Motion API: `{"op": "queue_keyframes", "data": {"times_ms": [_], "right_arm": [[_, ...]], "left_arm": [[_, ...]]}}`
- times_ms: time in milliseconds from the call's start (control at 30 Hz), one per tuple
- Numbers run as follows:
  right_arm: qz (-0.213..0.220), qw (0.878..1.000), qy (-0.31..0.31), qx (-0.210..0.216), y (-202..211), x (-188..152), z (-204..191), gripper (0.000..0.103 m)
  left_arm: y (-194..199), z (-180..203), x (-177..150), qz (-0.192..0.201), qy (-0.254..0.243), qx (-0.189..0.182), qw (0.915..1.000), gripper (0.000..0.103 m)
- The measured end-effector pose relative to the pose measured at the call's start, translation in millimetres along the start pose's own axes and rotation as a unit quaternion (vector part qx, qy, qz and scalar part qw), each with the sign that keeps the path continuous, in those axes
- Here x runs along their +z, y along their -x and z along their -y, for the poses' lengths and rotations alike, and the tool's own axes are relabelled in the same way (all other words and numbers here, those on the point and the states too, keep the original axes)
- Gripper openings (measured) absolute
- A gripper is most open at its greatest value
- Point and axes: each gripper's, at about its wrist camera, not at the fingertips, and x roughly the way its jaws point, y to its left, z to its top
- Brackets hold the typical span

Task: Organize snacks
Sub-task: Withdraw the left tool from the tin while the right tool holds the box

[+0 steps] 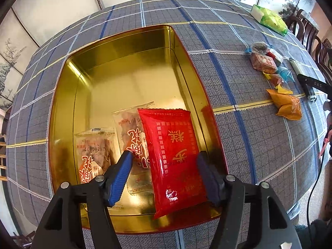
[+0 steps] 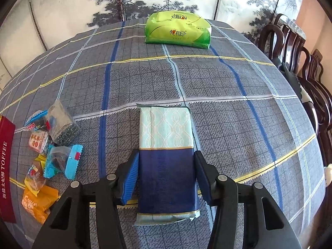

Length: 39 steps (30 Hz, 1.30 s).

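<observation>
The red snack packet [image 1: 173, 157] lies in the gold tin [image 1: 62, 103], long axis running away from my left gripper [image 1: 164, 166], whose spread jaws flank it; the tin's far half is bare. My right gripper [image 2: 166, 170] straddles the blue-and-mint packet [image 2: 166, 145] lengthwise on the bench [image 2: 228, 103], pads just beside its sides; whether they press I cannot tell.

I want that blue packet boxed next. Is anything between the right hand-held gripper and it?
Nothing visible. The blue packet already lies between the right hand-held gripper's open jaws, on the tablecloth.
</observation>
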Motion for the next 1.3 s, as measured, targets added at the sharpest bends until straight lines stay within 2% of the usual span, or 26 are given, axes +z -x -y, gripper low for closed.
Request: {"op": "queue_keyframes", "data": {"times_ms": [600, 767, 1300], "right_arm": [[-0.015, 1.000, -0.014, -0.017, 0, 3, -5, 0.051], [-0.015, 0.999, -0.025, -0.025, 1, 2, -7, 0.051], [-0.020, 0.999, -0.033, -0.035, 2, 1, -9, 0.051]], "left_arm": [[7, -6, -4, 0.005, -0.001, -0.015, 0.9999, 0.068], [10, -8, -4, 0.012, -0.006, -0.016, 0.9998, 0.073], [12, -11, -1, 0.017, -0.009, -0.025, 0.9995, 0.074]]}}
